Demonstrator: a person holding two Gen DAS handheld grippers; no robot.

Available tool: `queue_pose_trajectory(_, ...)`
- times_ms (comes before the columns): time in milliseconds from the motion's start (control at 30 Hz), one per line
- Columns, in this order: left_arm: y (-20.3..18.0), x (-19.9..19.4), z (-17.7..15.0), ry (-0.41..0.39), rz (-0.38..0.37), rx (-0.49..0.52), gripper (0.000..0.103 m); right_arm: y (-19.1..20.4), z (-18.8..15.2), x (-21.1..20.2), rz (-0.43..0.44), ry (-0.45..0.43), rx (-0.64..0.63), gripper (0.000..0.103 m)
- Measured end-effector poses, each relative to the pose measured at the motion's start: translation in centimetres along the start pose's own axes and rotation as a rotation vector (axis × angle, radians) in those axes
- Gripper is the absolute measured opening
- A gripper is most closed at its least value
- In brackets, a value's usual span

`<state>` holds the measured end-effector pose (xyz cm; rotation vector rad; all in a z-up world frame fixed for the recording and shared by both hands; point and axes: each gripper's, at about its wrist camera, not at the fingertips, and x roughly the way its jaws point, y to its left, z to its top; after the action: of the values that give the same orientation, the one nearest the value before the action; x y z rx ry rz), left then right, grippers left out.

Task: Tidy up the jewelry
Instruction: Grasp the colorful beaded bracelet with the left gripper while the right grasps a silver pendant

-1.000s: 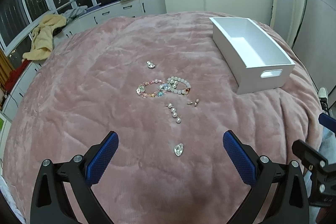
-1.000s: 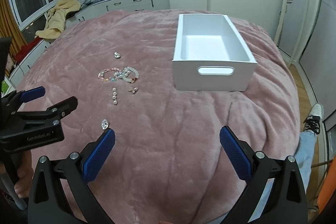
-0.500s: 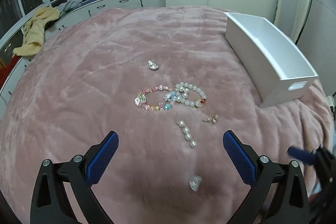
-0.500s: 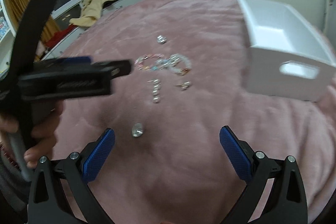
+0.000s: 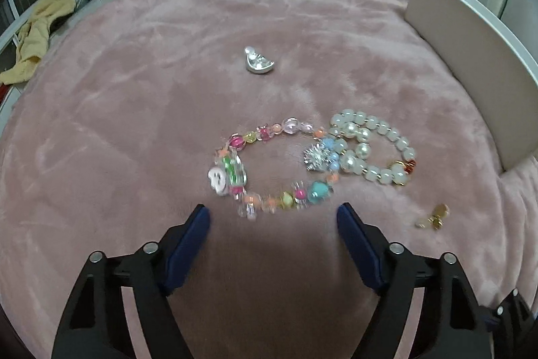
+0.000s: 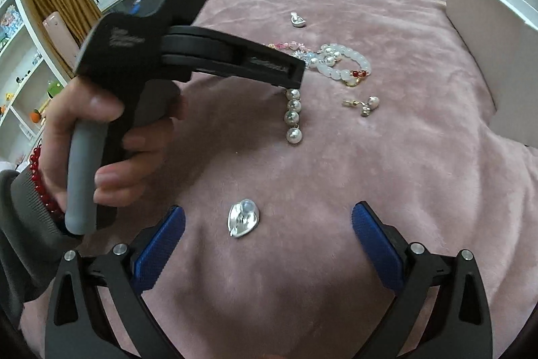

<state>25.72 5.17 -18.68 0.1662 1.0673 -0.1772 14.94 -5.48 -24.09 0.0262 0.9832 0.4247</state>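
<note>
On the pink blanket, a colourful bead bracelet (image 5: 269, 167) overlaps a pearl bracelet (image 5: 373, 150). My left gripper (image 5: 272, 214) hovers low over the colourful bracelet's near edge. Its jaws are closing, the beads lie just ahead of the tips, and nothing is pinched. A silver charm (image 5: 259, 64) lies farther back and a small earring (image 5: 433, 217) to the right. My right gripper (image 6: 269, 211) stands open just above a silver heart charm (image 6: 242, 221), which lies between its blue fingers (image 6: 161, 241). A pearl drop strand (image 6: 293, 116) and the earring (image 6: 364, 105) lie beyond.
A white box (image 5: 470, 63) stands at the right edge of the bed. In the right wrist view, a hand (image 6: 101, 130) holding the left tool's black frame (image 6: 188, 49) fills the left side. A yellow cloth (image 5: 37, 32) lies on the window ledge. Shelves (image 6: 20, 73) stand far left.
Both grippers have dropped close to the blanket, so the jewellery looks much larger. The left jaws have narrowed. The left tool now crosses the right wrist view.
</note>
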Motion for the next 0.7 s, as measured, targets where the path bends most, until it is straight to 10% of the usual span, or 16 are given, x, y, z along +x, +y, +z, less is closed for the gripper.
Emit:
queue_pose_trajectory(300, 0.5, 0.0, 0.6, 0.001, -0.029, 0.019, 0.025, -1.3, 1.7, 6.9, -0.075, 0.036, -0.088, 0.099)
queue_pose_trajectory(367, 0.4, -0.7, 0.1, 0.004, -0.037, 0.015, 0.018, -2.2, 2.0, 7.1, -0.055, 0.007, -0.071, 0.087)
queue_pose_trajectory(533, 0.3, -1.6, -0.1, -0.003, -0.032, 0.024, 0.015, -5.0, 2.4, 6.1, 0.007, -0.02, 0.0, 0.021)
queue_pose_trajectory(700, 0.1, -3.6, -0.1, -0.033, -0.042, 0.029, 0.015, -6.4, 3.5, 5.5, 0.081, -0.056, 0.045, 0.019)
